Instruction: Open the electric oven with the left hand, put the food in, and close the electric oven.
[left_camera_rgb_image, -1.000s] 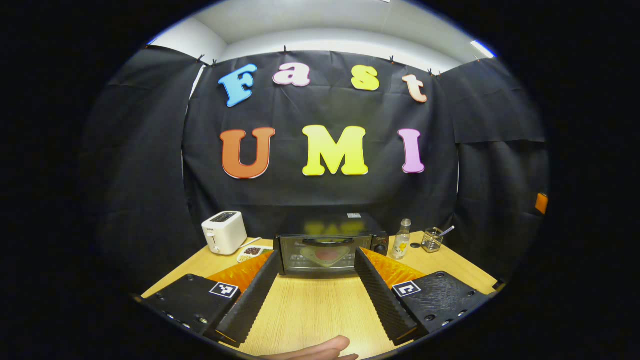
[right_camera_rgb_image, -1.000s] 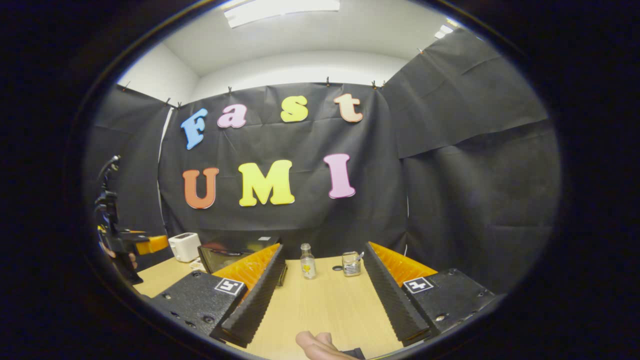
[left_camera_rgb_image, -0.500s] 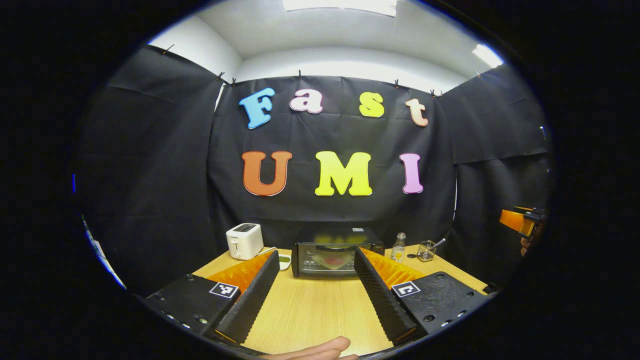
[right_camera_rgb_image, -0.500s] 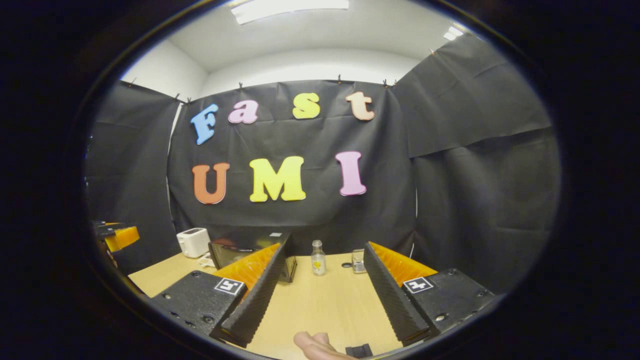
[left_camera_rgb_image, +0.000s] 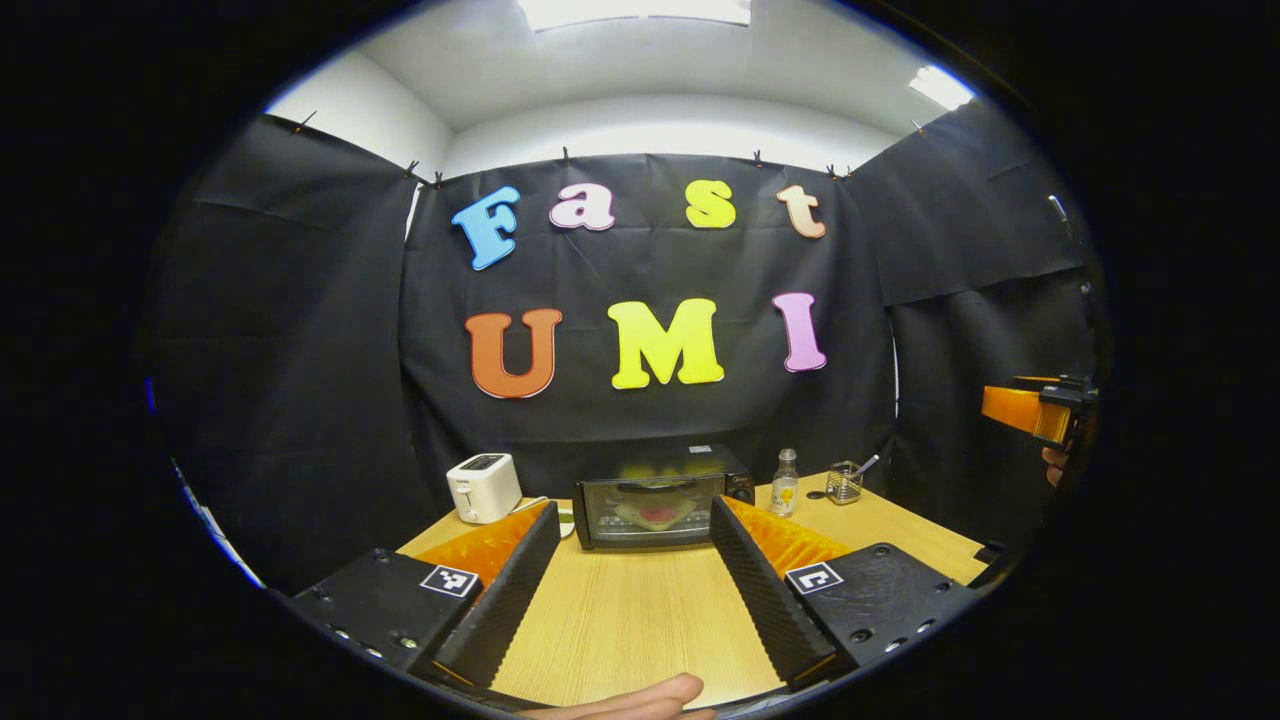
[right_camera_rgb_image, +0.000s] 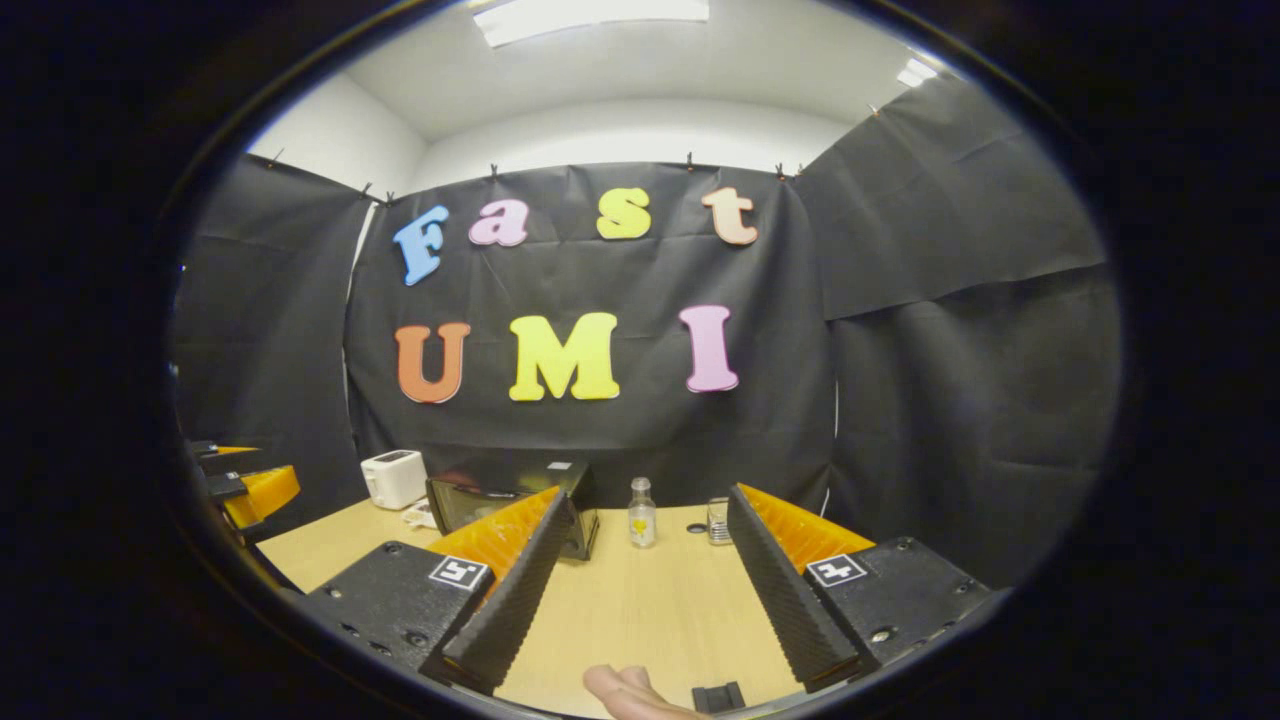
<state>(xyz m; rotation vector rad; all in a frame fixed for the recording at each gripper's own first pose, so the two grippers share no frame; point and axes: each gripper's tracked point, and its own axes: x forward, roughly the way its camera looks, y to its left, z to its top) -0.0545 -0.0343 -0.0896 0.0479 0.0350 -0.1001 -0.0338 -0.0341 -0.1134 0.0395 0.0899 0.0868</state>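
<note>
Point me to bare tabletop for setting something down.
Free: the table in front of the oven, and its right end past the mesh cup. Crowded: back row, toaster, small dish, oven, bottle, cup.

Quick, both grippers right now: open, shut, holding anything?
Left gripper: open, holding nothing, above the table.
Right gripper: open, holding nothing.

left tool (left_camera_rgb_image: 630, 560) open, empty | oven (left_camera_rgb_image: 655, 508) door closed | toaster (left_camera_rgb_image: 483, 487) left of it

Matt wood-grain table (left_camera_rgb_image: 620, 610), glossy glass-fronted oven (left_camera_rgb_image: 655, 508), smooth white plastic toaster (left_camera_rgb_image: 483, 487).
</note>
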